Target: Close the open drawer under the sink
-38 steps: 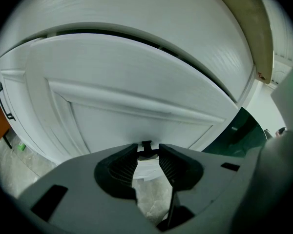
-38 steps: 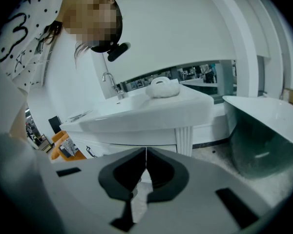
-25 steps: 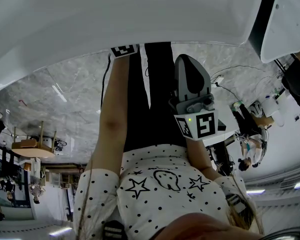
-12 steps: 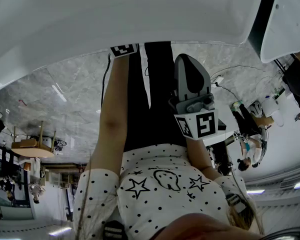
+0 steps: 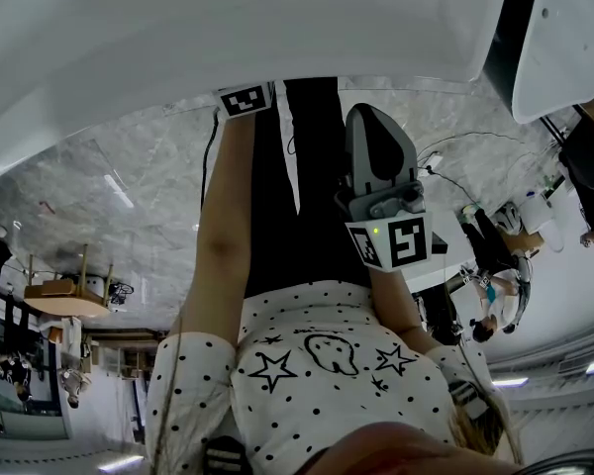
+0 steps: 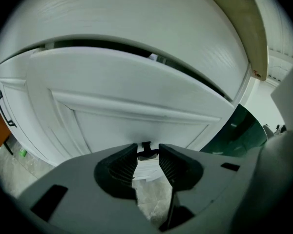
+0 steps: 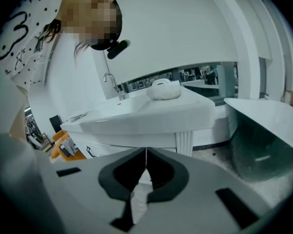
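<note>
In the left gripper view a white panelled drawer front stands out from the cabinet, with a dark gap above it. Its small black knob sits between the tips of my left gripper, whose jaws are closed in against its sides. In the head view only the left gripper's marker cube shows, under the white counter. My right gripper is shut with nothing in it. It hangs in front of the person's body, away from the drawer.
The right gripper view shows the white sink vanity with a faucet and a white bundle on top. A white basin-like form stands at the right and an orange chair at the left. The floor is grey marble.
Almost nothing has changed: the head view has shifted slightly and both grippers stay where they were.
</note>
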Demonstrator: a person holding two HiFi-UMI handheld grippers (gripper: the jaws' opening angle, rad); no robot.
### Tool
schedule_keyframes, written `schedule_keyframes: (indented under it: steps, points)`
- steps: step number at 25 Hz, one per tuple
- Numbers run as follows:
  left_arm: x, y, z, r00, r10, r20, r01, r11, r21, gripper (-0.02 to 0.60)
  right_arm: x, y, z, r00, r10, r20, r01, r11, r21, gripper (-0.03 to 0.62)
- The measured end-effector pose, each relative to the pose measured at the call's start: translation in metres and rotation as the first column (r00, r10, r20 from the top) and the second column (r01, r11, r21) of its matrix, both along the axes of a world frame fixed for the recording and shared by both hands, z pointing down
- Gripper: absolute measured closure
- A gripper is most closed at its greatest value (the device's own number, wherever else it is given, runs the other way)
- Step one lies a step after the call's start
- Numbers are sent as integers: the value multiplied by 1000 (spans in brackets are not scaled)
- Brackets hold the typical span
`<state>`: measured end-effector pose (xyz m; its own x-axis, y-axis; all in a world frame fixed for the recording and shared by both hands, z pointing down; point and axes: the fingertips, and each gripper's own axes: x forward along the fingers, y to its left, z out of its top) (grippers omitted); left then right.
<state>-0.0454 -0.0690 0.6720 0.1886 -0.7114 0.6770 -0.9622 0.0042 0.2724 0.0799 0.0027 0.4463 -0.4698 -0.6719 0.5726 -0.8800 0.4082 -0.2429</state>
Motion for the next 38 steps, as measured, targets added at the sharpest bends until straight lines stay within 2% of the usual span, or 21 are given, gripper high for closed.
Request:
schedule_keyframes:
  steps: [4, 7, 12, 22, 34, 38]
  points:
    - [2, 5, -14, 1000, 6, 11, -7, 1000, 26, 449, 4, -3, -3, 1000, -3, -2, 3, 1000, 10, 579]
    - [3, 14, -27, 999, 18, 32, -20, 999, 43, 523, 7, -2, -8, 1000, -2, 2, 2, 1000, 14, 579]
    - [0, 21, -50, 999, 27, 40, -29, 997, 67, 570, -2, -5, -16, 1000, -12, 3, 11, 1000, 25, 579]
    - [-8, 29, -98, 998, 55, 26, -57, 994, 91, 576, -12, -4, -43, 1000, -5, 8, 5, 999, 34, 579]
    - [-18, 40, -156, 994, 102, 40, -106, 989, 102, 577, -22, -2, -78, 998, -56, -24, 58, 996, 67, 579]
    - [-16, 41, -173, 992, 115, 42, -119, 986, 114, 577, -26, -4, -86, 996, -85, -21, 87, 991, 105, 579]
